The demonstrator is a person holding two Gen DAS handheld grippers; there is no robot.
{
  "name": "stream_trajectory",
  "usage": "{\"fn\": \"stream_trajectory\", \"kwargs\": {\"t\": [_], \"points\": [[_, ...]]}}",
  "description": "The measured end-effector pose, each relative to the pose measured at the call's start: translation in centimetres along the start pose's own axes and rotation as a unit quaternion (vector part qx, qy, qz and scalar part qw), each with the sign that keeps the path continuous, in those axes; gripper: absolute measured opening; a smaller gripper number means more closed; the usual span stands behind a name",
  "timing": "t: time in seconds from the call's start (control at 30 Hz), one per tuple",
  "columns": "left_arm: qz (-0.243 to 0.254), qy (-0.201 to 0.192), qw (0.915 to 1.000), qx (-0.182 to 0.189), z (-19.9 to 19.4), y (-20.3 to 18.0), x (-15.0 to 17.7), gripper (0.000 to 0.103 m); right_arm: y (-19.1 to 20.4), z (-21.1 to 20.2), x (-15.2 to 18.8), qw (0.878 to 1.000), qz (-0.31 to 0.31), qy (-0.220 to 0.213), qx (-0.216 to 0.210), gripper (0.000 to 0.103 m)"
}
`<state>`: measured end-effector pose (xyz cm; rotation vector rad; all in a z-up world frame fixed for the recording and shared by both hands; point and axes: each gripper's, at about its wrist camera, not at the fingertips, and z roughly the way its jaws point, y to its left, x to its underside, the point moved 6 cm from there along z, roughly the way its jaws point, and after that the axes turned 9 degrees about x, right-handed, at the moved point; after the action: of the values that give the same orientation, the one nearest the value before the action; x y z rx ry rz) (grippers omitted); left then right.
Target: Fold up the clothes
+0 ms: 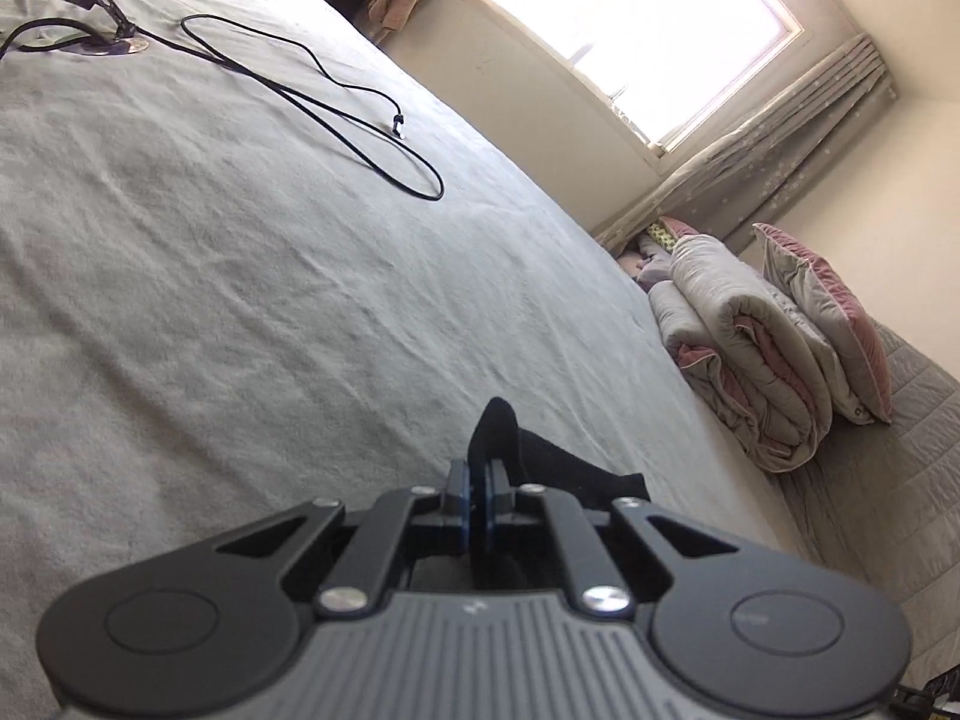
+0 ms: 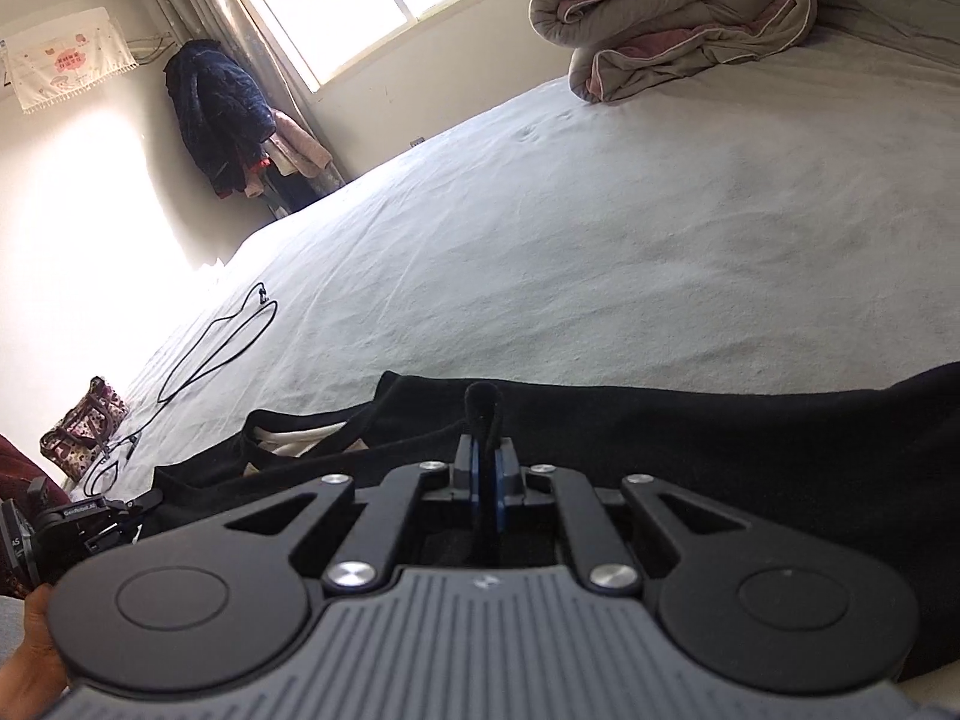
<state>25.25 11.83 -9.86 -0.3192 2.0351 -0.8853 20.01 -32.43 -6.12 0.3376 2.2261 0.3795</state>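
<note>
1. My left gripper (image 1: 478,483) has its jaws clamped on a fold of the black garment (image 1: 540,462) at the bed's near edge.
2. My right gripper (image 2: 485,468) pinches a raised ridge of the same black garment (image 2: 720,444), which lies spread across the grey bed (image 2: 600,240).
3. Farther off I see a black cable (image 1: 312,90) looping over the sheet.
4. A rolled quilt (image 2: 678,12) sits beneath the window (image 1: 636,30).

Black garment (image 2: 720,450), pale grey bedsheet (image 1: 240,270), grey-and-pink quilt (image 2: 678,6), black cable (image 1: 312,78), leopard-print bag (image 2: 84,426)
</note>
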Motion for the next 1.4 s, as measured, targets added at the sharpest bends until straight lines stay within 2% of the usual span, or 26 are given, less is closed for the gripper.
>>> {"fn": "stream_trajectory", "kwargs": {"t": [0.13,0.23,0.27,0.3,0.37,0.4,0.57,0.63,0.7,0.73,0.77,0.83,0.9,0.97,1.03,1.07,1.2,1.27,1.4], "points": [[0.028,0.012,0.9991,-0.03,0.5,-0.5,0.2,0.007,-0.2,2.1,0.8,0.999,-0.014,0.024,0.043,0.012],[0.056,-0.002,0.9973,-0.047,-1.1,-1.4,-0.5,0.025,-0.2,1.6,0.6,0.999,0.002,0.011,0.04,0.015],[0.066,-0.008,0.9965,-0.051,-1.7,-1.7,-0.7,0.031,-0.2,1.2,0.6,0.999,0.002,0.008,0.042,0.018],[0.072,-0.01,0.9962,-0.049,-2.3,-2.0,-0.8,0.033,-0.1,0.9,0.5,0.999,0.001,0.004,0.043,0.02],[0.085,0.003,0.9953,-0.045,-3.4,-2.7,-0.5,0.034,0.3,0.0,0.4,0.999,-0.007,-0.006,0.05,0.036],[0.093,0.01,0.9946,-0.044,-3.9,-2.9,-0.1,0.036,0.4,-0.5,0.3,0.999,-0.007,-0.012,0.046,0.037],[0.123,0.052,0.9899,-0.048,-4.9,-3.9,2.9,0.04,1.5,-2.9,1.1,1.0,-0.003,-0.017,0.022,0.037],[0.138,0.071,0.9859,-0.061,-4.7,-4.0,4.2,0.04,2.1,-3.3,1.8,1.0,0.01,-0.006,0.001,0.037],[0.159,0.074,0.9817,-0.075,-4.5,-4.1,4.9,0.039,2.6,-3.6,2.6,0.999,0.026,0.008,-0.018,0.037],[0.17,0.075,0.9793,-0.082,-4.4,-4.2,5.3,0.036,2.8,-3.3,3.1,0.999,0.038,0.018,-0.028,0.037],[0.179,0.075,0.977,-0.088,-4.4,-4.2,5.6,0.02,2.9,-2.9,3.6,0.998,0.048,0.029,-0.031,0.037],[0.184,0.07,0.9758,-0.096,-4.6,-4.7,5.6,0.015,3.1,-2.0,4.5,0.997,0.06,0.048,-0.029,0.037],[0.202,0.071,0.9702,-0.113,-4.6,-5.0,5.6,0.016,2.9,-1.1,5.1,0.997,0.058,0.055,-0.008,0.037],[0.218,0.086,0.9637,-0.128,-4.2,-5.0,5.8,0.021,2.4,-0.4,5.5,0.997,0.05,0.053,0.024,0.02],[0.225,0.086,0.9611,-0.135,-4.5,-5.2,5.4,0.029,1.9,-0.8,5.6,0.996,0.063,0.054,0.016,0.022],[0.226,0.08,0.9613,-0.135,-4.9,-5.4,5.2,0.033,1.7,-1.4,5.7,0.996,0.068,0.054,0.007,0.029],[0.244,0.049,0.9613,-0.119,-6.0,-6.9,4.5,0.04,-0.3,-4.1,5.6,0.997,0.07,0.038,0.001,0.037],[0.251,0.038,0.9617,-0.103,-6.0,-8.1,4.6,0.042,-1.8,-5.2,5.4,0.996,0.074,0.028,0.03,0.052],[0.266,0.038,0.9613,-0.06,-5.1,-10.7,5.8,0.047,-5.0,-7.4,5.0,0.994,0.083,0.006,0.064,0.054]]}}
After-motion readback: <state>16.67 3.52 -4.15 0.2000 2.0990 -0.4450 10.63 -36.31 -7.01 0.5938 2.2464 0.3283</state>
